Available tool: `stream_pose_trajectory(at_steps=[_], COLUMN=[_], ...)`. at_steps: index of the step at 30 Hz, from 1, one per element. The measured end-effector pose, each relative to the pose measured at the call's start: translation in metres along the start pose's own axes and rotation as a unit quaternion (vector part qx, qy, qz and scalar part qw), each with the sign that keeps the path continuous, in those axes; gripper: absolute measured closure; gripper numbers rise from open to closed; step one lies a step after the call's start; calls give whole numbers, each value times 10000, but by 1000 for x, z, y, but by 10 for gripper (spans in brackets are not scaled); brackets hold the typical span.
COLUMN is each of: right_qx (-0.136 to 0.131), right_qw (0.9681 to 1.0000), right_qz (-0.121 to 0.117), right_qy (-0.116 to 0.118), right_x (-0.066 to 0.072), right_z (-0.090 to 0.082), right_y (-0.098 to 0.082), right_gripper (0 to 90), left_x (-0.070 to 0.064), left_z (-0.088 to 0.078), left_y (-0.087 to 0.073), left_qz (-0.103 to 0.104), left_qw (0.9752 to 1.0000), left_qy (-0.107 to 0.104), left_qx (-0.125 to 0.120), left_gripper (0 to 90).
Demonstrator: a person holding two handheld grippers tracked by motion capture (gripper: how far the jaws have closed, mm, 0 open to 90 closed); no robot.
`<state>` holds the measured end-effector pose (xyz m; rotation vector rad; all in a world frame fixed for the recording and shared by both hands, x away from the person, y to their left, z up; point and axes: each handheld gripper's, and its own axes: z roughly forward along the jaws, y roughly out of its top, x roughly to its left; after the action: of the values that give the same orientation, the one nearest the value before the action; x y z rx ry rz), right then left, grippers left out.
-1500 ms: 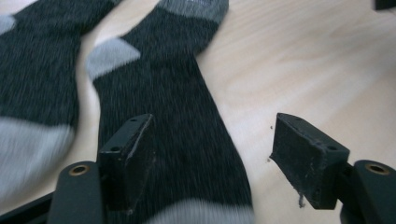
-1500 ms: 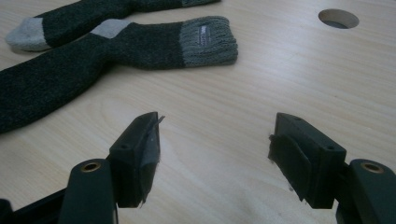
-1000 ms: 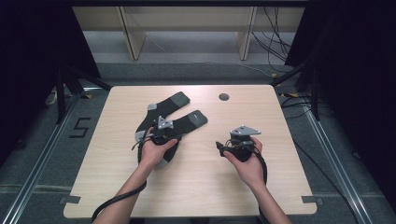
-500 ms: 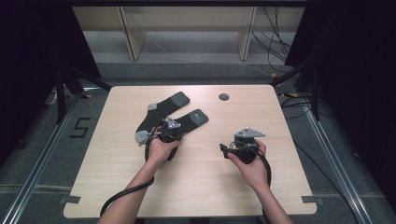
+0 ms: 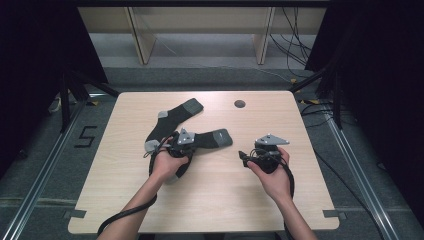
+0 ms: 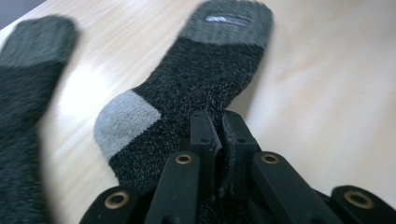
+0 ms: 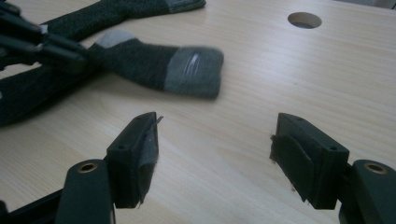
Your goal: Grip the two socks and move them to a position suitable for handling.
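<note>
Two dark grey socks are laid on the light wooden table (image 5: 210, 200); the nearer sock (image 5: 207, 140) is stretched to the right, its lighter grey toe pointing toward the right gripper (image 5: 252, 159), while the farther sock (image 5: 172, 120) is set at a slant behind it, its toe up near the table's middle and its cuff end down at the left; whether the two overlap under the hand cannot be told. The left gripper (image 5: 181, 146) is held over the nearer sock near its pale heel patch; in the left gripper view its jaws have just been closing and are seen pressed together with a fold of the sock's dark knit pinched between them (image 6: 219, 140); the sock's heel patch and toe are seen lying flat beyond the tips. The right gripper (image 7: 215, 154) is held over bare wood, well to the right of the socks; its jaws are spread wide apart with nothing between them. A round hole (image 5: 239, 104) is cut in the table near its far edge.
</note>
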<state>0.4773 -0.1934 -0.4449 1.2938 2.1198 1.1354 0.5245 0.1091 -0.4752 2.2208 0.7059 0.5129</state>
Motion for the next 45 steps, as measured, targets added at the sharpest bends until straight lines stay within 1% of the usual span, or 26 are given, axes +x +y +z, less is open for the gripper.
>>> stream_pose_trajectory(at_steps=[2, 4, 7, 11, 12, 13, 15, 16, 19, 22, 24, 26, 28, 29, 30, 31, 33, 36, 37, 38, 39, 40, 41, 42, 43, 45], right_qx=[-33, -70, -81, 45, 24, 161, 138, 75, 194, 274, 290, 335, 339, 373, 373, 340, 331, 247, 272, 230, 149, 149, 96, 96, 104, 152], right_qw=[10000, 9999, 9996, 9999, 9995, 9997, 9997, 9991, 9996, 9989, 9987, 9989, 9989, 9990, 9990, 9990, 9993, 9993, 9994, 9997, 9999, 9999, 9999, 9999, 9999, 9999], right_qz=[-46, -124, -246, -146, -299, -185, -207, -415, -193, -377, -410, -317, -331, -250, -250, -275, -185, -266, -195, -123, -19, -19, -113, -113, -21, 18], right_qy=[-45, -6, -108, -76, -43, -61, -12, -61, 56, 52, -3, 0, 26, 36, 36, 14, 39, 93, 3, 15, -14, -14, -15, -15, 56, 47], right_x=[-2, -3, -4, 0, 0, 4, 4, 4, 10, 7, 7, 9, 8, 7, 7, 6, 5, 1, 1, 1, 1, 1, -2, -2, -1, 0], right_z=[-6, -10, -17, -20, -17, -17, -16, -15, -13, -11, -10, -10, -9, -10, -10, -10, -11, -13, -16, -17, -20, -20, -23, -23, -23, -26], right_y=[2, 4, 3, -3, -6, -8, -9, -10, -15, -16, -18, -19, -21, -21, -21, -22, -22, -21, -20, -21, -21, -21, -22, -22, -23, -24], right_gripper=[319, 316, 313, 311, 311, 311, 311, 310, 309, 309, 309, 309, 308, 308, 308, 308, 308, 307, 307, 307, 307, 307, 306, 306, 306, 305], left_x=[-13, -27, -51, -73, -75, -80, -84, -86, -94, -97, -92, -84, -80, -76, -76, -70, -59, -21, -6, 11, 39, 39, 62, 62, 73, 85], left_z=[-12, -23, -39, -54, -55, -57, -59, -61, -64, -62, -59, -58, -58, -60, -60, -64, -70, -76, -75, -72, -64, -64, -49, -49, -38, -18], left_y=[-3, -11, -23, -38, -40, -42, -43, -43, -42, -42, -43, -43, -41, -36, -36, -32, -26, -17, -15, -14, -14, -14, -15, -15, -16, -16], left_qz=[254, 298, 625, 1073, 1154, 1288, 1307, 1345, 1410, 1413, 1331, 1325, 1313, 1047, 1047, 820, 586, -155, -465, -463, -472, -472, -1023, -1023, -1224, -1012], left_qw=[9994, 9982, 9957, 9901, 9890, 9864, 9852, 9841, 9815, 9814, 9845, 9856, 9848, 9841, 9841, 9851, 9866, 9905, 9934, 9965, 9958, 9958, 9878, 9878, 9858, 9851], left_qy=[-249, -511, -684, -895, -912, -1014, -1108, -1158, -1291, -1299, -1141, -1049, -1130, -1428, -1428, -1472, -1446, -1073, -630, -120, 681, 681, 1158, 1158, 1145, 1383], left_qx=[27, 1, 85, 104, 131, 122, 100, 102, 79, 43, 9, 13, -102, -170, -170, -331, -482, -842, -840, -684, -379, -379, -171, -171, -121, 171], left_gripper=[838, 837, 836, 836, 836, 836, 836, 835, 830, 821, 783, 768, 715, 529, 432, 432, 302, 318, 334, 340, 377, 377, 378, 379, 379, 401])
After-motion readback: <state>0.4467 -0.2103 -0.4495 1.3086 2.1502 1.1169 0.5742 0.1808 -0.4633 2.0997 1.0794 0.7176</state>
